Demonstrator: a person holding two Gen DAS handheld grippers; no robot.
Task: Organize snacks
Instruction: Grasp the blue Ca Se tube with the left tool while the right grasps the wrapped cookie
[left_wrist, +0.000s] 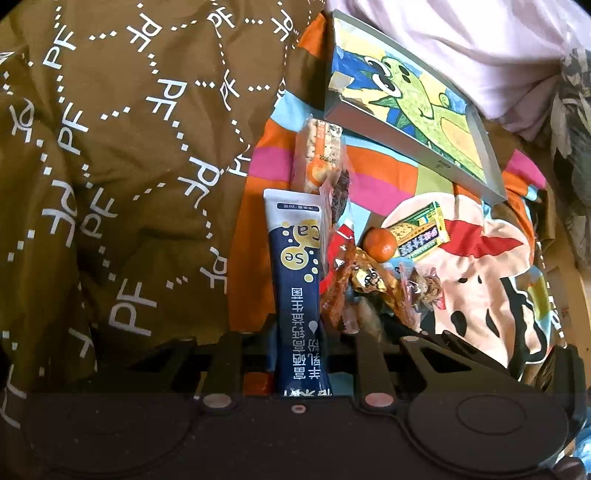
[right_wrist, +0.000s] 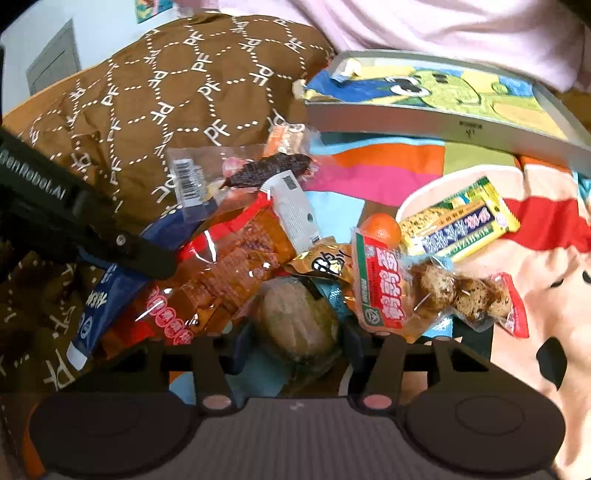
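My left gripper (left_wrist: 299, 326) is shut on a navy and white stick sachet (left_wrist: 295, 258), which stands upright between its jaws. In the right wrist view the same sachet (right_wrist: 107, 291) shows at the left, under the left gripper's black finger (right_wrist: 147, 258). My right gripper (right_wrist: 295, 334) is shut on a round greenish-brown pastry in clear wrap (right_wrist: 299, 317) at the near edge of a snack pile. The pile holds an orange-red packet (right_wrist: 229, 266), a gold packet (right_wrist: 325, 264), a pack of speckled eggs (right_wrist: 461, 291), a mandarin (right_wrist: 382, 227) and a yellow-green bar (right_wrist: 458, 225).
A flat grey box with a cartoon lid (left_wrist: 417, 110) lies beyond the pile on the colourful bedsheet (left_wrist: 388, 166). A brown quilt printed with "PF" (left_wrist: 110, 147) fills the left side. A rice-cracker packet (left_wrist: 317, 155) lies behind the sachet. Pale pink fabric (right_wrist: 443, 26) lies at the far edge.
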